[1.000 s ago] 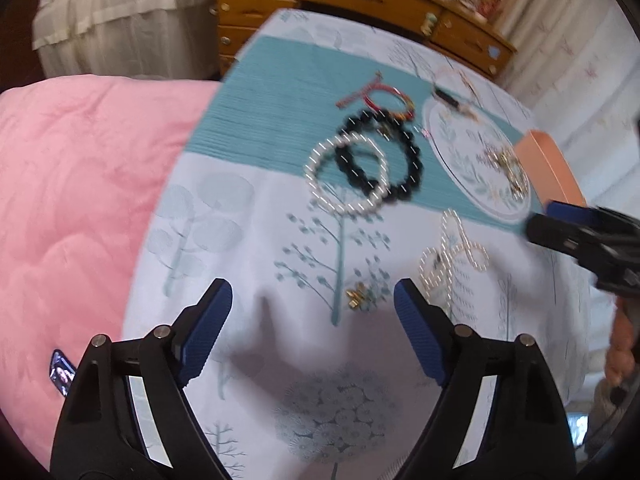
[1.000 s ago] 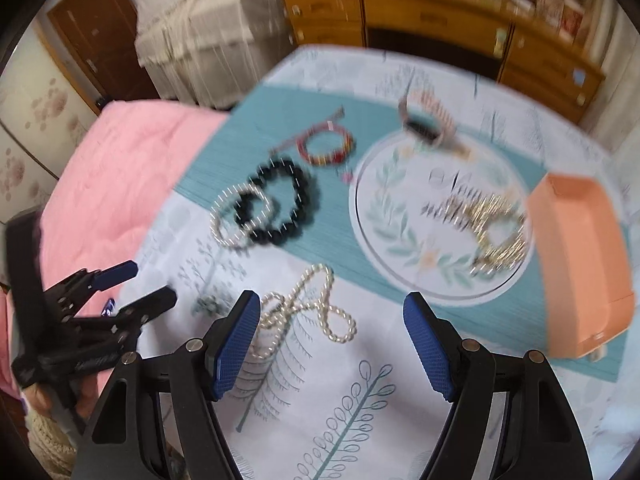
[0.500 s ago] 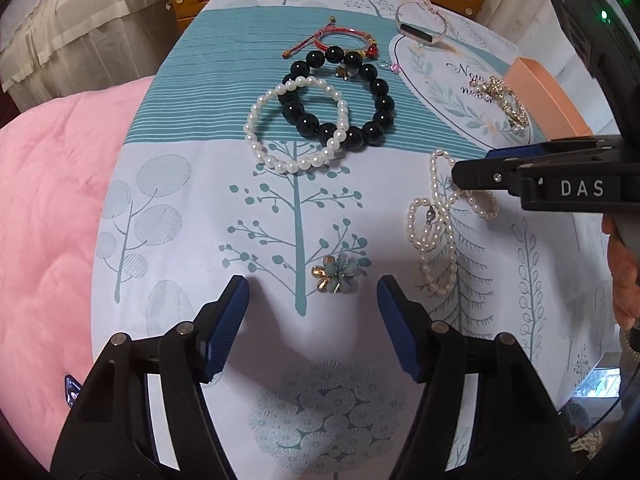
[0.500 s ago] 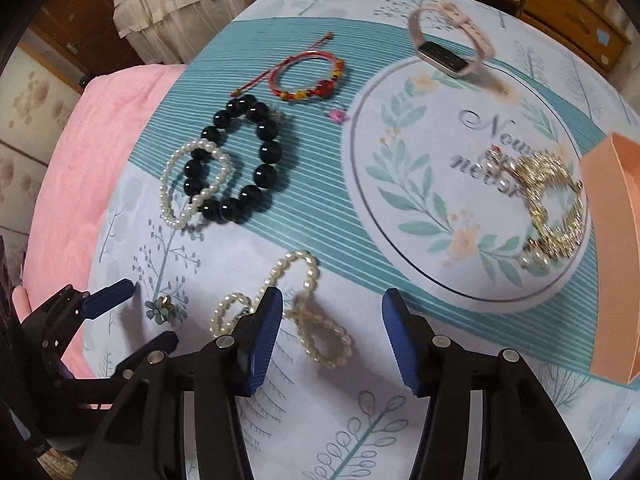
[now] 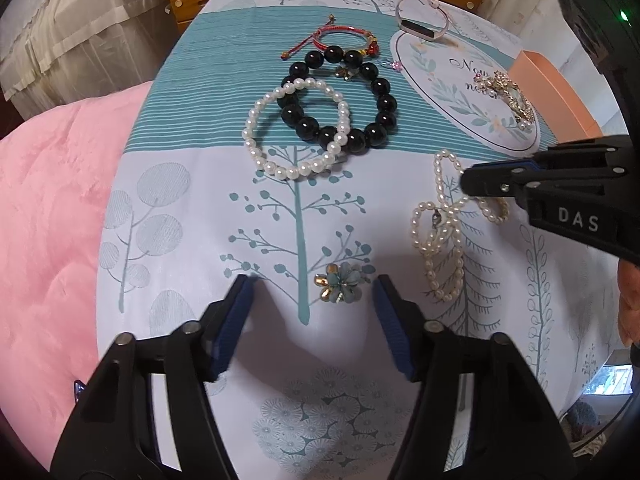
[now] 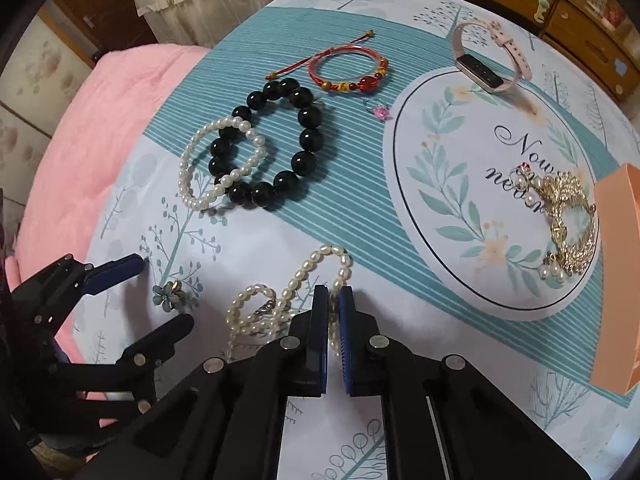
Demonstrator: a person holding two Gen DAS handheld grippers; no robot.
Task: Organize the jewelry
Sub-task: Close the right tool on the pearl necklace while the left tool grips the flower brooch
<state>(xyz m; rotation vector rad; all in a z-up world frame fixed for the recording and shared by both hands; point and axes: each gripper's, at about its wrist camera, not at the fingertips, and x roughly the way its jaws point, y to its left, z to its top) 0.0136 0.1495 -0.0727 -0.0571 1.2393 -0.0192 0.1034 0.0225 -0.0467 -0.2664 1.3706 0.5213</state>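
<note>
**Right claw clamped on necklace; brooch between left pads**

Right claw [image 6: 333, 300] grips the pearl necklace [image 6: 280, 300], which trails toward 10 o'clock. Left claw [image 5: 310, 292], jaws apart and closing, straddles the brooch [image 5: 339, 282], untouched, on the cloth [image 5: 180, 280].

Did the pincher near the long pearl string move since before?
Yes. The right gripper came down toward the tablecloth and has just closed its jaws on the pearl necklace.

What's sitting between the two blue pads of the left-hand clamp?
A small teal-and-gold flower brooch lies on the printed cloth between the open left gripper's pads, untouched by either. The left wrist view shows it.
</note>
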